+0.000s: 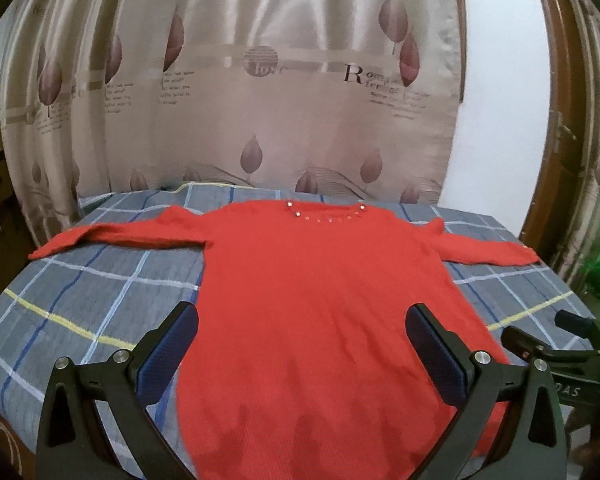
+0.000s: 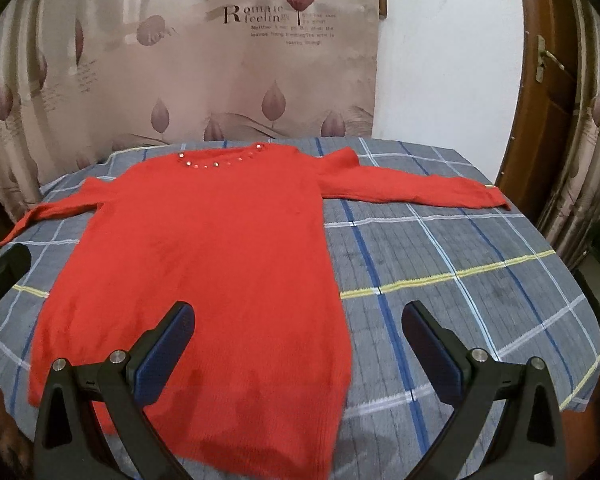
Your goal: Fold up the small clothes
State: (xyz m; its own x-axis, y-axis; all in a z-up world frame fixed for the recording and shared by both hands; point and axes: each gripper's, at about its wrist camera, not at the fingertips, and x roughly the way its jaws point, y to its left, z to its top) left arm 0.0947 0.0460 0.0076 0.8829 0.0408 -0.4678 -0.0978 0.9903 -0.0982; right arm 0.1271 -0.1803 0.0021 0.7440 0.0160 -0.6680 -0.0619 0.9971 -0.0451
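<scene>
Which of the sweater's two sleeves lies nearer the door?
The right-side sleeve of the red sweater, its cuff reaching toward the wooden door; the other sleeve points toward the curtain side.

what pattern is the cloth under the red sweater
Grey plaid cloth with blue, white and yellow lines; clearest in the right wrist view, beside the red sweater.

one red sweater, two grippers, left gripper, right gripper, one plaid cover

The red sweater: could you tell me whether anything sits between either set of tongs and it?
Nothing visible does. The red sweater lies spread flat on the plaid cover, with the open left tongs and open right tongs over its hem end.
</scene>
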